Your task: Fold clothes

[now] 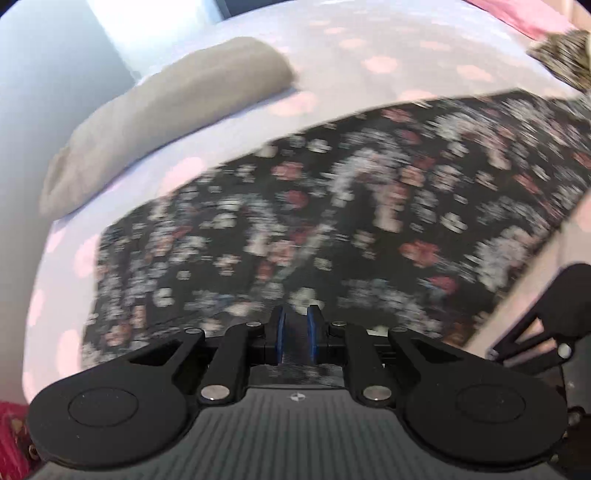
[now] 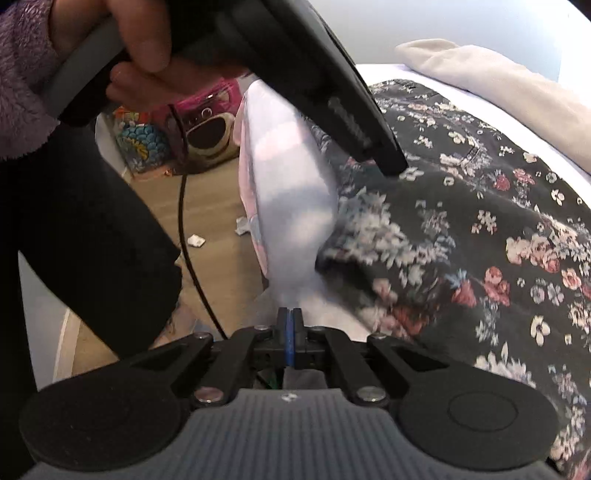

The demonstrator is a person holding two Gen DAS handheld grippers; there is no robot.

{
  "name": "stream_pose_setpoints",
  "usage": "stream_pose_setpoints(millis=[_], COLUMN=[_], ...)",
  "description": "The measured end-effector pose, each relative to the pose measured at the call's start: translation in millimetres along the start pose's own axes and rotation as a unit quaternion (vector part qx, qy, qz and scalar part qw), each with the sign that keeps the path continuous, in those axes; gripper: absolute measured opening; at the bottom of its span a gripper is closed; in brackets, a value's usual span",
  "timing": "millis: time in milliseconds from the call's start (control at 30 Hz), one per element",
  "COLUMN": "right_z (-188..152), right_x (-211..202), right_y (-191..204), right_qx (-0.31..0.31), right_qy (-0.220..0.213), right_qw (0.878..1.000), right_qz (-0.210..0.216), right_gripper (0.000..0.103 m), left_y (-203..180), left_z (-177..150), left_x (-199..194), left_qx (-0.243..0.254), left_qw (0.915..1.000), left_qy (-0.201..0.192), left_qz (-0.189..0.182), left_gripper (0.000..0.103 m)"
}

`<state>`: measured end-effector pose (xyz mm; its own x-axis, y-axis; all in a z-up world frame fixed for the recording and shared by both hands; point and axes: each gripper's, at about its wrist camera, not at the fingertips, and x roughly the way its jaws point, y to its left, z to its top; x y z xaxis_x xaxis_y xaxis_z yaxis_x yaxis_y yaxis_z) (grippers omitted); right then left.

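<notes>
A dark floral garment [image 1: 332,206] lies spread on a bed with a pale sheet dotted pink [image 1: 207,122]. It also shows in the right wrist view [image 2: 480,229], where it is rumpled with a fold near the bed edge. My left gripper [image 1: 295,314] hovers over the garment's near edge, jaws a small gap apart, blue pads [image 1: 281,328] showing, nothing clearly between them. In the right wrist view the left gripper [image 2: 391,166] points down onto the garment. My right gripper [image 2: 290,312] is shut with pads together, empty, over the sheet at the bed edge [image 2: 291,221].
A folded beige cloth [image 1: 166,110] lies at the far side of the bed, also in the right wrist view [image 2: 498,88]. A pink item [image 1: 524,14] and a patterned one [image 1: 565,55] lie far right. Left of the bed are wood floor [image 2: 221,229], a cable [image 2: 184,229], toys [image 2: 207,125] and my leg [image 2: 92,240].
</notes>
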<state>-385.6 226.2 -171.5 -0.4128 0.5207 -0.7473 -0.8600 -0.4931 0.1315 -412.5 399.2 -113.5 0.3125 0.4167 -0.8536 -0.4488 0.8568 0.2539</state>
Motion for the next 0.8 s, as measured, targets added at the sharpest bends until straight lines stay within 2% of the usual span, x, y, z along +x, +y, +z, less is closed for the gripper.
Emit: stream_pose_setpoints(millis=[100, 233, 367, 433, 500, 633, 800], right_z=[2, 3, 6, 1, -10, -34, -37], right_x=[-19, -59, -89, -92, -88, -80, -85], right_y=[-5, -18, -51, -72, -86, -89, -83], right_qx=[0.000, 0.001, 0.066, 0.106, 0.132, 0.136, 0.132], right_qy=[-0.007, -0.038, -0.059, -0.038, -0.007, 0.043, 0.062], right_qw=[1.000, 0.996, 0.983, 0.974, 0.968, 0.966, 0.966], right_qz=[-0.020, -0.078, -0.160, -0.196, -0.214, -0.215, -0.215], right_gripper=[0.005, 0.005, 0.006, 0.006, 0.006, 0.006, 0.006], left_y=[-17, -30, -37, -38, -38, -45, -50], left_z=[-4, -10, -15, -18, -19, -24, -23], left_x=[0, 1, 6, 9, 12, 13, 11], left_qx=[0.027, 0.045, 0.058, 0.064, 0.065, 0.087, 0.098], left_qw=[0.9994, 0.9983, 0.9971, 0.9965, 0.9961, 0.9943, 0.9930], left_qy=[0.001, 0.007, 0.022, 0.031, 0.038, 0.048, 0.059], left_qz=[-0.021, -0.037, -0.043, -0.045, -0.046, -0.039, -0.029], left_gripper=[0.011, 0.011, 0.011, 0.011, 0.011, 0.011, 0.011])
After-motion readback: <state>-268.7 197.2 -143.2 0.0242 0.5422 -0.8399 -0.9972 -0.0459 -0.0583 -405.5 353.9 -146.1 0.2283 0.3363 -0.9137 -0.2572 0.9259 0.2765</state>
